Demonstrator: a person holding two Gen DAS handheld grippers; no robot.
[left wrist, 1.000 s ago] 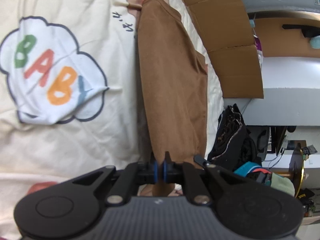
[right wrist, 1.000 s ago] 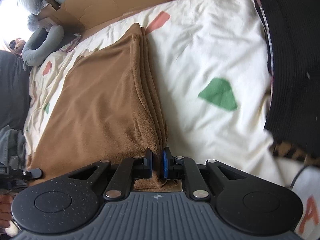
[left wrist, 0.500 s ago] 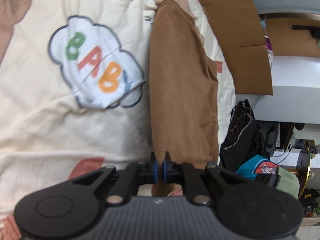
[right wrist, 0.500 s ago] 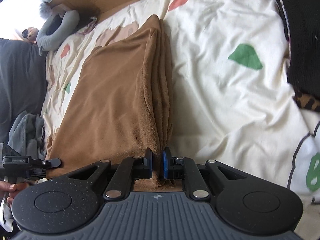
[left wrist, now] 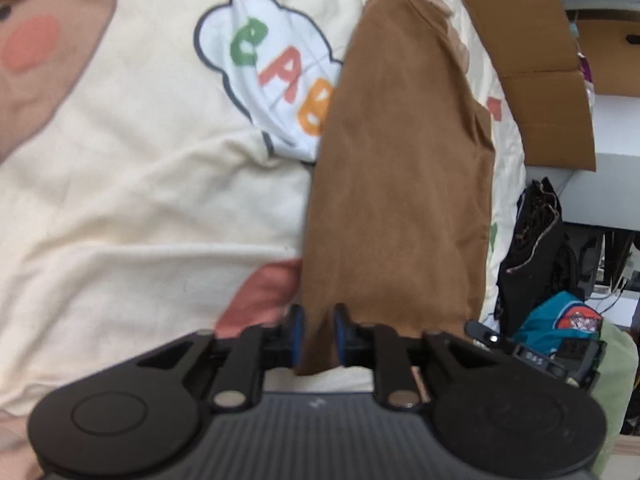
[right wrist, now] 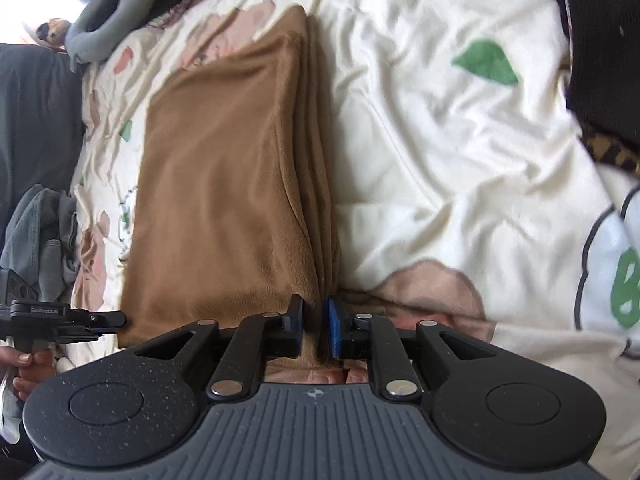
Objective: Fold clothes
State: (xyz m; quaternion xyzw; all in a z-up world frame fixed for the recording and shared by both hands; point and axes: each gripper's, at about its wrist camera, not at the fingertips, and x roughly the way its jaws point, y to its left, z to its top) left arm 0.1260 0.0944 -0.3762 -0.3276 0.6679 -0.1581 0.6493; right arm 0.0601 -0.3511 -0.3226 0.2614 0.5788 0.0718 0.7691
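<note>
where it lies folded (oblong), soft brown fleece garment (right wrist: 224, 184), rumpled cream quilt (right wrist: 432, 152)

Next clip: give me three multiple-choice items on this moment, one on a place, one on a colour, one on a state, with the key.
1. Where does the folded garment lie?
A. on the printed bedspread
B. in the cardboard box
C. on the floor

2. What colour is the garment?
A. green
B. brown
C. black

3. How do the left tongs stand to the garment's corner?
A. clamped tight on it
B. far from it
C. parted, with the corner between them

Key:
1 A, cream bedspread shows around the garment in both views.
2 B, it is plain brown throughout.
3 C, the blue pads have just been opening, and a gap shows beside the cloth.
</note>
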